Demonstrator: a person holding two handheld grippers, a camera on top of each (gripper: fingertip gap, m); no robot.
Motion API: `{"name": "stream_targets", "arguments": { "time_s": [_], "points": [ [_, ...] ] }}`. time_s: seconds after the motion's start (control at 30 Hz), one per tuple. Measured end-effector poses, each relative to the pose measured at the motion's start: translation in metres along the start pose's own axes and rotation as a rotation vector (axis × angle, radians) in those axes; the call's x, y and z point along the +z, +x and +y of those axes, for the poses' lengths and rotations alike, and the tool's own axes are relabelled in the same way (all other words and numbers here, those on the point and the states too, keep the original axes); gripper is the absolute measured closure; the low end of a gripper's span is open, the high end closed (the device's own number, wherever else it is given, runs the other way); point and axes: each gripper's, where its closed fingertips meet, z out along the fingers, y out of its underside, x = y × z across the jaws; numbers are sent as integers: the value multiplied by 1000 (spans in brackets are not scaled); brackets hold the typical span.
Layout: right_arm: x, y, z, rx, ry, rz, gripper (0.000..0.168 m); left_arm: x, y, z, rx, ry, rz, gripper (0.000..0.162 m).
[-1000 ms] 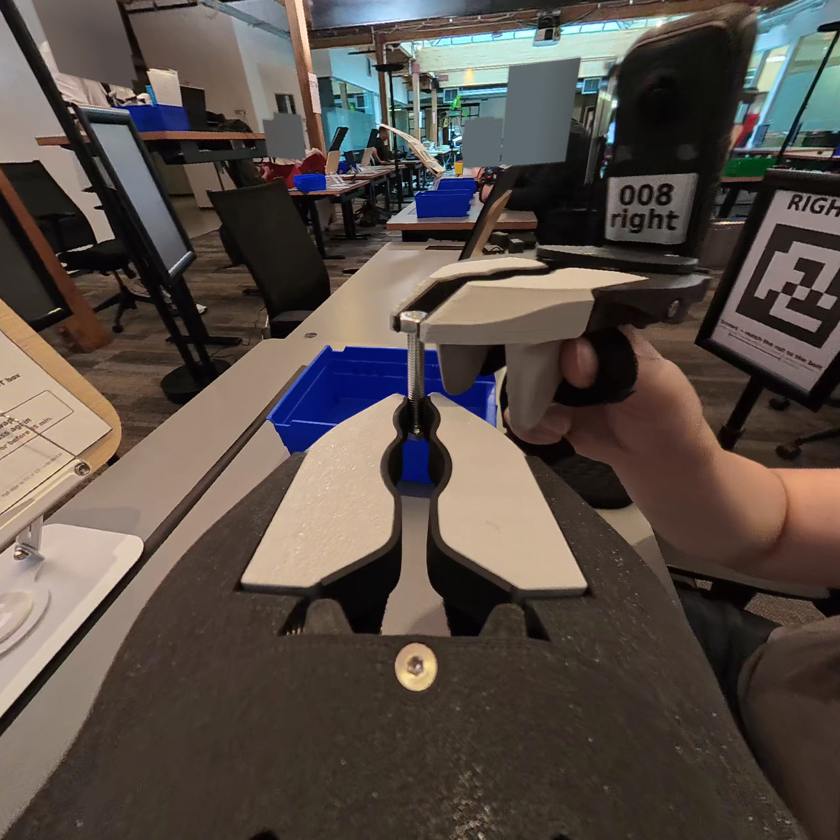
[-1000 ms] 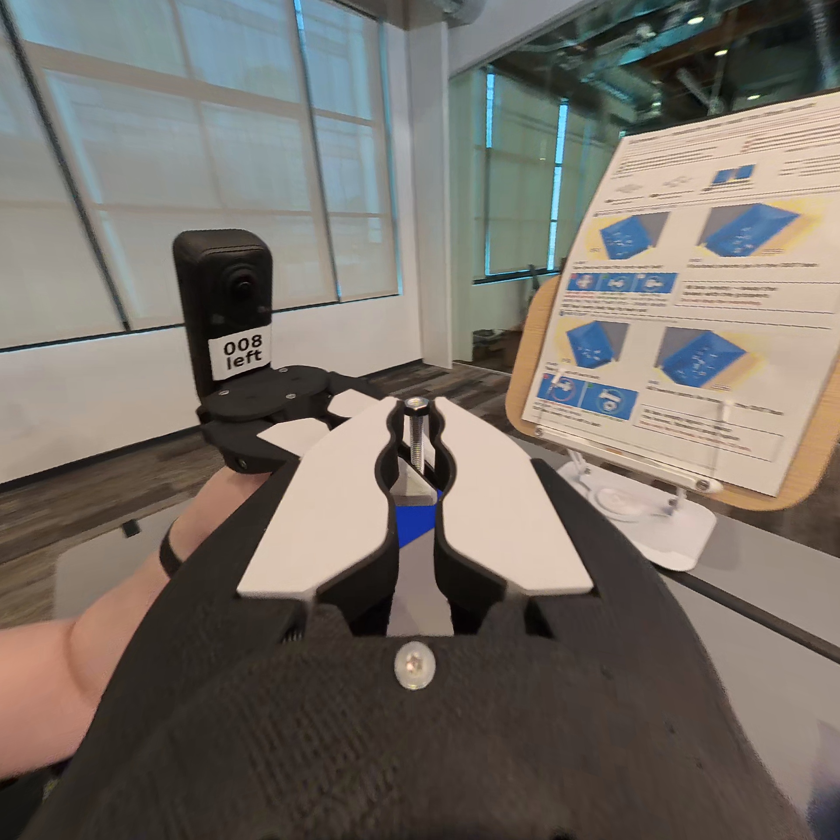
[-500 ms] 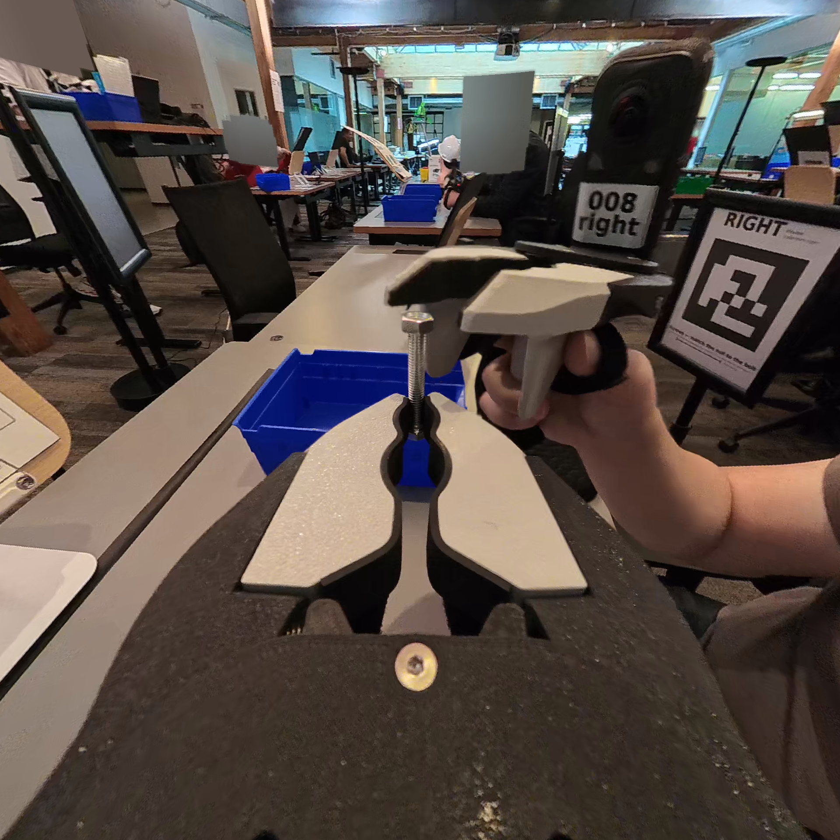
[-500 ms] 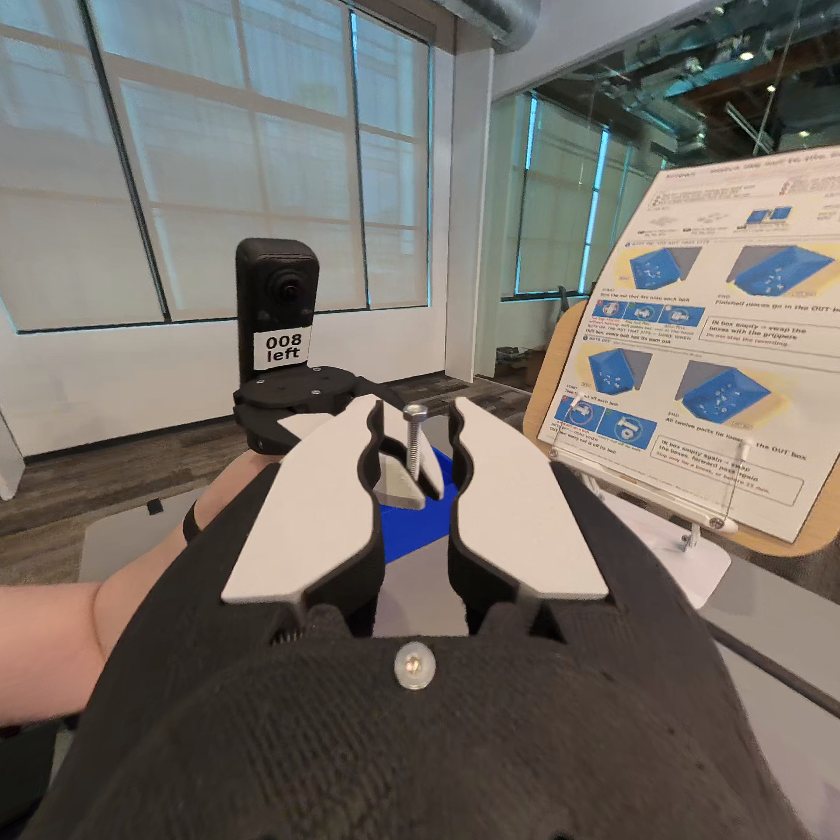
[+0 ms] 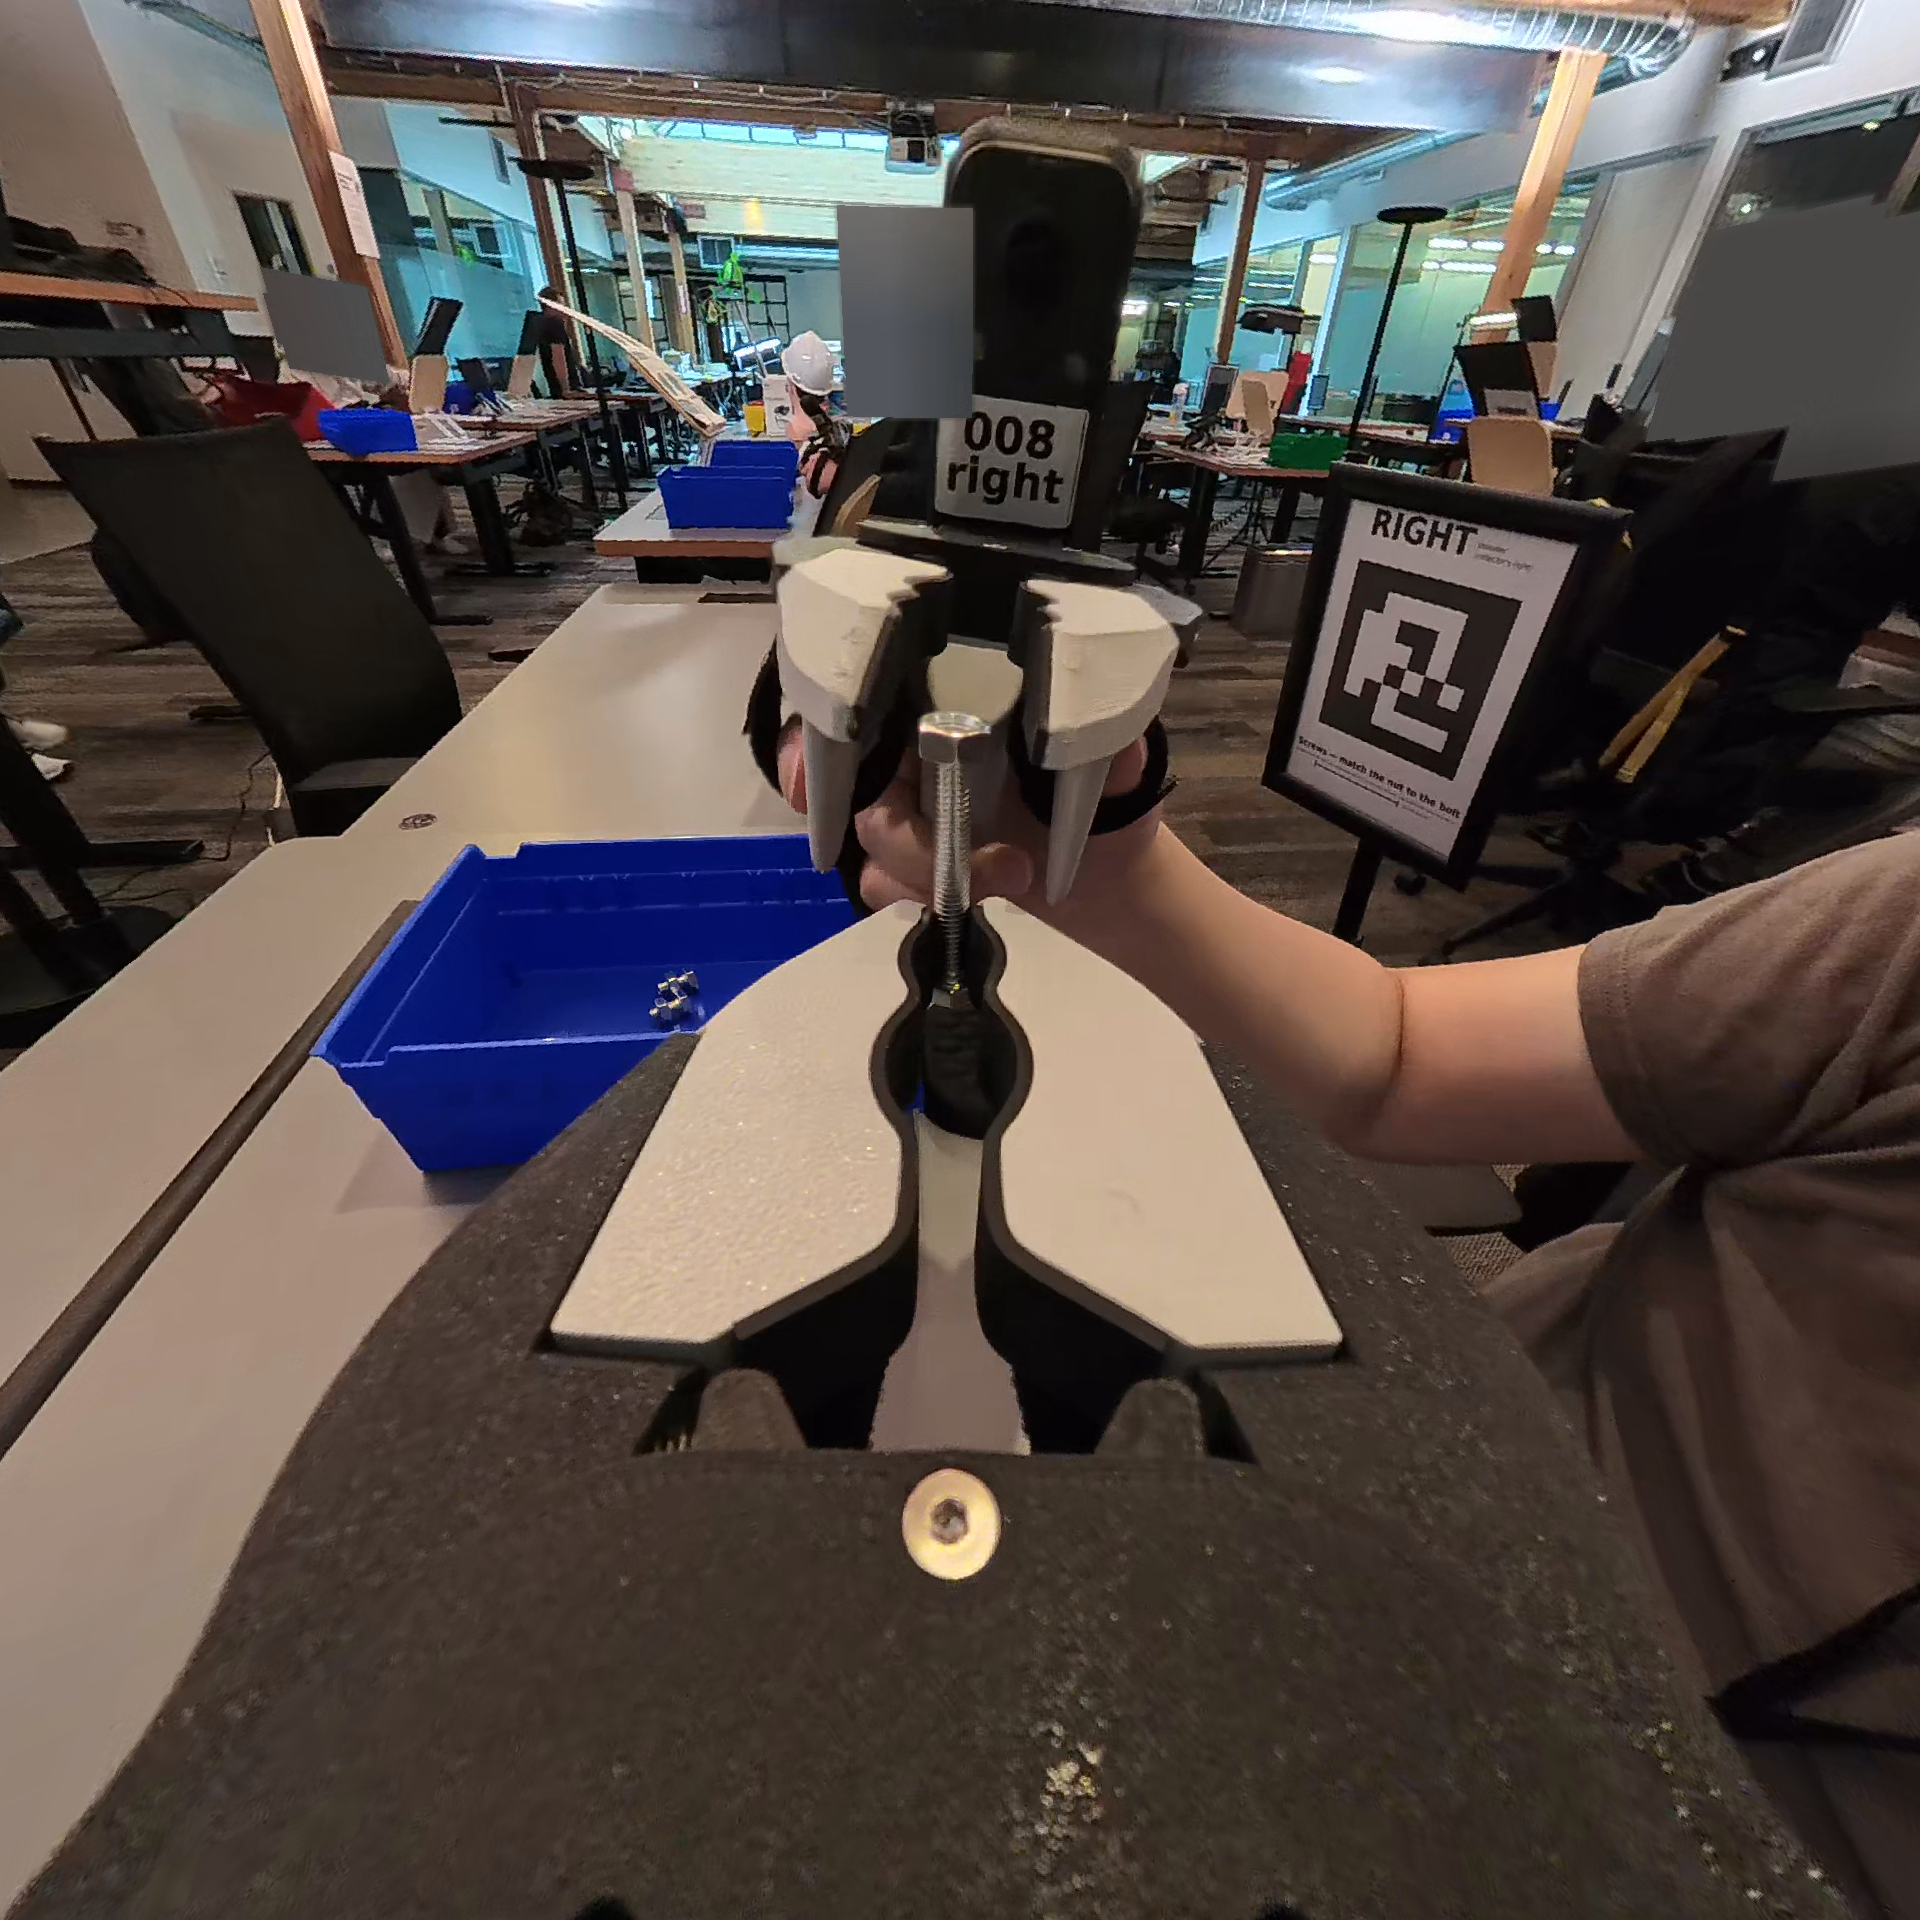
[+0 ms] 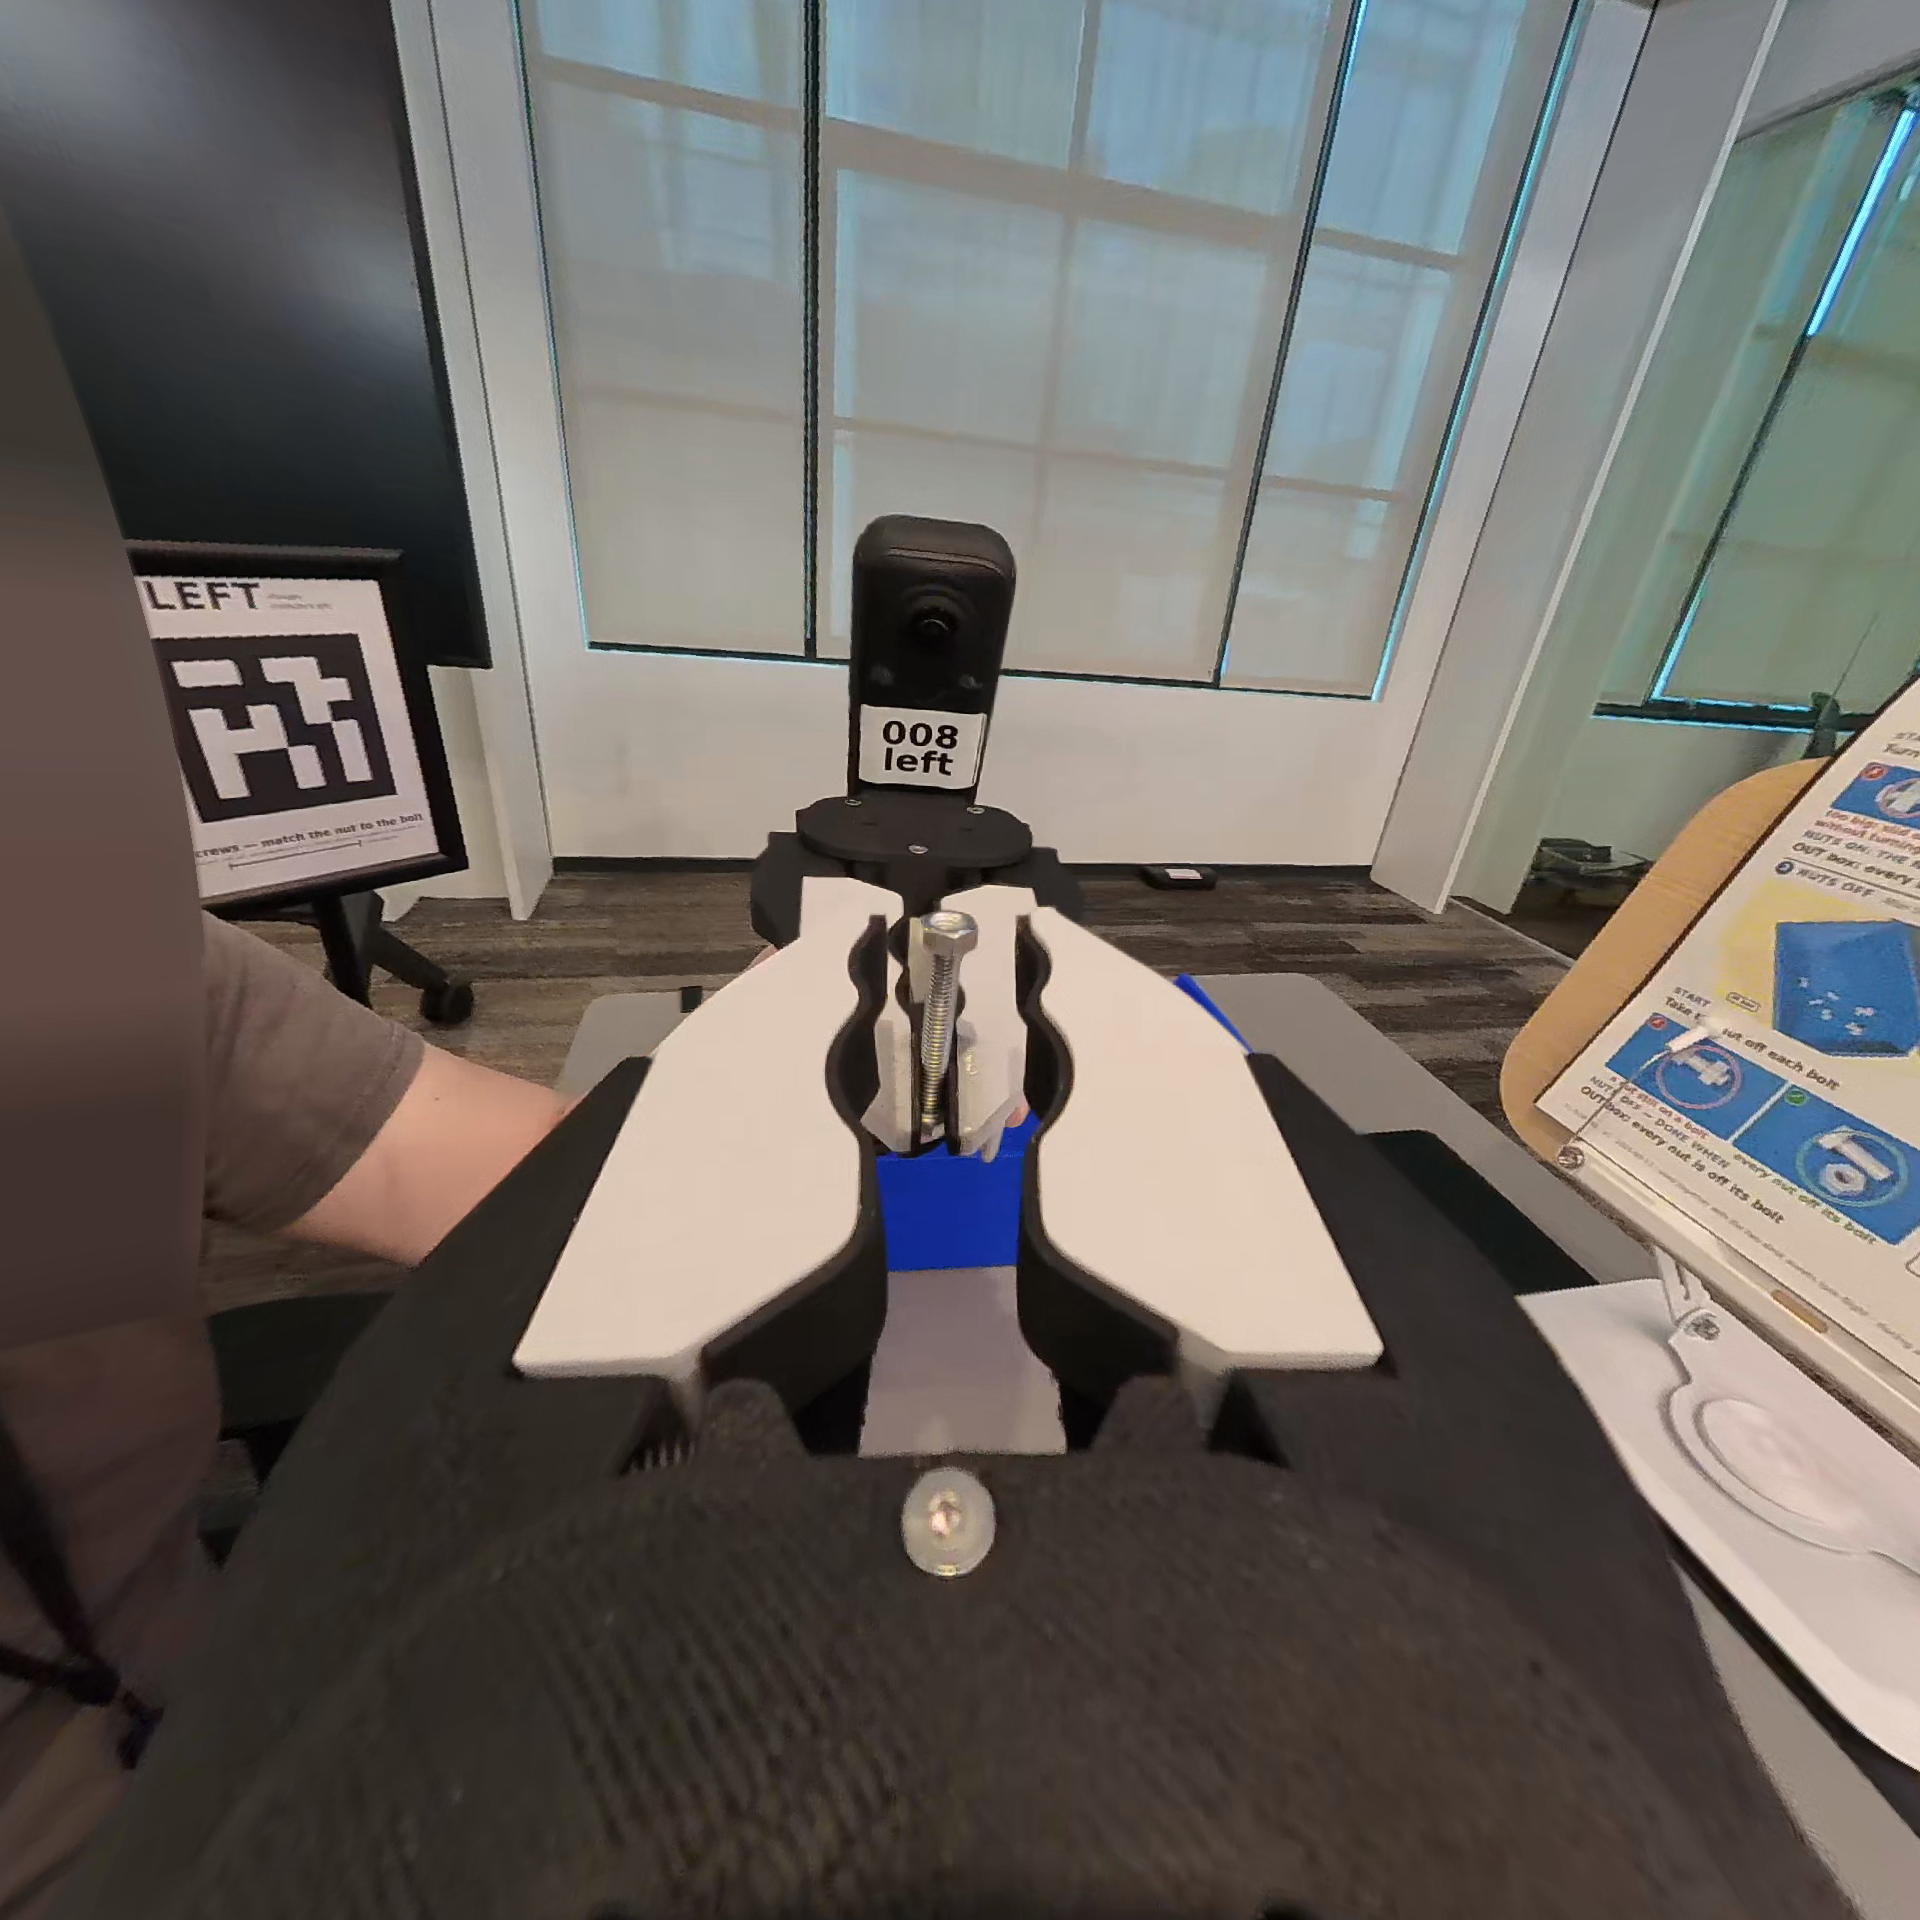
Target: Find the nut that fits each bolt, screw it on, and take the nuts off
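Note:
A silver hex-head bolt (image 5: pixel 948 821) stands upright, head on top. My left gripper (image 5: pixel 951 925) is shut on its lower end. A small silver piece shows just below the grip; I cannot tell if it is a nut. My right gripper (image 5: pixel 977 665) faces the left one, open and empty, its fingers behind and to either side of the bolt head. In the right wrist view the bolt (image 6: pixel 940 1018) stands between the spread fingers of my right gripper (image 6: pixel 951 930) without touching them, and the left gripper (image 6: pixel 940 1117) grips it from beyond.
A blue bin (image 5: pixel 436 1091) sits on the grey table (image 5: pixel 177 1122) to the left below the grippers, with a few small nuts (image 5: pixel 673 997) in it. An instruction board (image 6: pixel 1766 1091) stands to the right. Framed marker signs (image 5: pixel 1423 665) (image 6: pixel 281 727) stand beside the table. A black chair (image 5: pixel 260 603) stands at the left. There is about 4 centimetres between the tips of the two grippers.
My right gripper was shut on the bolt head; it has opened, let go, and swung round to face the left gripper. The left gripper keeps hold of the bolt.

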Motion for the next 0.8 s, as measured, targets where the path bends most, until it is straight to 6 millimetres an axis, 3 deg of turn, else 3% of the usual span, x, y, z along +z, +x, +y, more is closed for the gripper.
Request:
{"name": "stream_targets", "arguments": {
  "time_s": [0.8],
  "points": [
    [-4,-2,3,78,15,-70,157,5,1,3,21,-16,-12,157]
  ]
}}
